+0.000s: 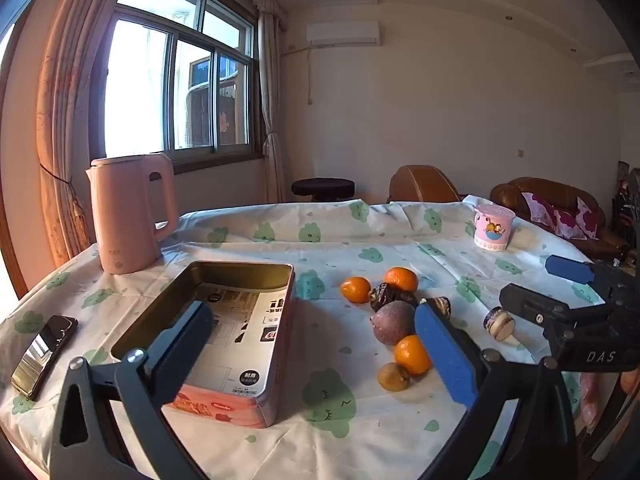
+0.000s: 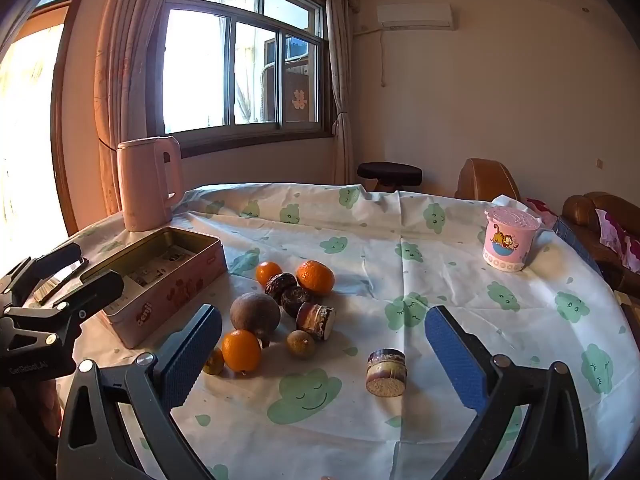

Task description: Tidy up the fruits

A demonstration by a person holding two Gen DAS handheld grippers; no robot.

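Note:
An open pink tin box (image 1: 224,336) (image 2: 160,280) with paper inside sits on the clothed table. Beside it lies a fruit pile: three oranges (image 1: 412,354) (image 2: 241,350), a purple passion fruit (image 1: 392,322) (image 2: 255,312), dark dates (image 2: 282,282), two small brown longans (image 1: 393,377) (image 2: 300,343) and two cut cake-like rolls (image 2: 386,372) (image 1: 499,322). My left gripper (image 1: 316,356) is open and empty, between box and fruit. My right gripper (image 2: 324,356) is open and empty, in front of the pile; it shows at the right of the left wrist view (image 1: 568,292).
A pink kettle (image 1: 132,216) (image 2: 148,184) stands at the back left. A pink cartoon cup (image 1: 493,227) (image 2: 508,240) stands at the back right. A phone (image 1: 44,354) lies at the left edge. Brown sofas (image 1: 560,204) are beyond the table.

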